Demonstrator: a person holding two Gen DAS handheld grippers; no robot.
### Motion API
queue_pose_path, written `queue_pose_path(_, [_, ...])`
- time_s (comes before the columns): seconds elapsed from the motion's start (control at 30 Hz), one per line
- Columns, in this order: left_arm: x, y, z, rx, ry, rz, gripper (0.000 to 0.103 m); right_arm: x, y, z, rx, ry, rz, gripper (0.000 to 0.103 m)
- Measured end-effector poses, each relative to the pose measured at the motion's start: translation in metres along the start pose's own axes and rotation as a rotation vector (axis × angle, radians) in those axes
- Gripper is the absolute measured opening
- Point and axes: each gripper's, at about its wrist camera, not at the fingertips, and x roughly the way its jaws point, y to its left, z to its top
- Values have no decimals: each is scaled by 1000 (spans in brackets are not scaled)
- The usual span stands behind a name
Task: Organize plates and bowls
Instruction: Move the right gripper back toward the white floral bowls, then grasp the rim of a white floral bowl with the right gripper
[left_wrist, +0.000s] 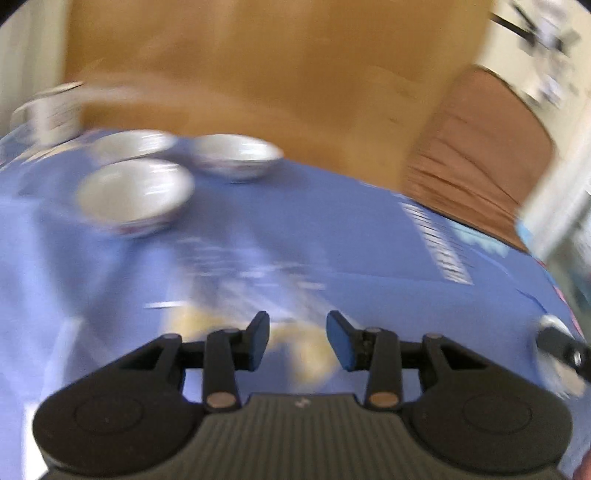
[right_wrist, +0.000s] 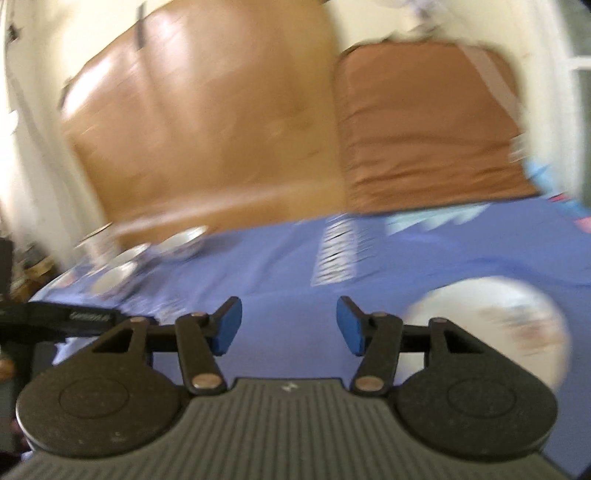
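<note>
Left gripper: the left gripper (left_wrist: 298, 341) hangs over the blue tablecloth (left_wrist: 332, 251), its jaws parted with nothing between the blue pads.
Right gripper: the right gripper (right_wrist: 289, 326) is also above the cloth, jaws spread wide and holding nothing.
Bowls: three white bowls sit close together at the far left of the table in the left wrist view. The nearest bowl (left_wrist: 135, 194) is in front; a second bowl (left_wrist: 236, 155) stands behind it to the right, near the table's far edge; a third bowl (left_wrist: 131, 144) lies behind the nearest one, partly hidden by it. Whether they touch is lost in the blur.
Bowls from the right wrist: the same group (right_wrist: 147, 254) shows small at the far left of the cloth, well apart from the right gripper.
Plate: a white plate (right_wrist: 491, 321) with a faint pattern in its middle lies flat on the cloth, just beside the right gripper on its right side, partly behind the gripper's body.
Mug: a white mug (left_wrist: 48, 114) with dark markings stands at the far left corner, behind the bowls.
Tablecloth: blue, with white printed patches (left_wrist: 436, 243) toward the right side.
Background: a tan wooden panel (left_wrist: 258, 74) rises behind the table, and a brown cushion (right_wrist: 424, 125) sits to its right.
Sharpness: both views are smeared, so fine detail on the dishes cannot be read.
</note>
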Motion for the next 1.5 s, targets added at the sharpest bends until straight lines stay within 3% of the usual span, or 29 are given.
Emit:
queue_pose_path(0.23, [-18,72,-3,-100,-96,107,35,59,63,0,-20,181,172,43])
queue_pose_path(0.47, [-27,98,-9,-155,-219,177,35,102,116,19,-57,266,259,41])
queue_pose_path(0.6, [-33,95,-12,-151,-266,204,36,132,140,42,-61,279,264,43])
queue_pose_path(0.73, [-38,103,-14,-196,-296,179,36,174,158,58,-23,344,264,44])
queue_pose_path(0.93, [-38,116,-14,-256,-297,130,36,225,183,61,12,466,266,44])
queue_pose_path(1.1, [-40,114,-15,-245,-315,124,42,242,202,55,-38,500,229,43])
queue_pose_path(1.17, [-41,114,-15,-243,-323,125,42,248,203,51,-45,519,218,31])
queue_pose_path(1.2, [-41,114,-15,-243,-324,124,42,251,203,50,-47,527,210,20])
queue_pose_path(1.23, [-41,114,-15,-244,-325,123,42,252,201,48,-51,532,202,17])
queue_pose_path(1.5, [-40,114,-15,-245,-320,119,43,239,184,49,-31,533,228,12])
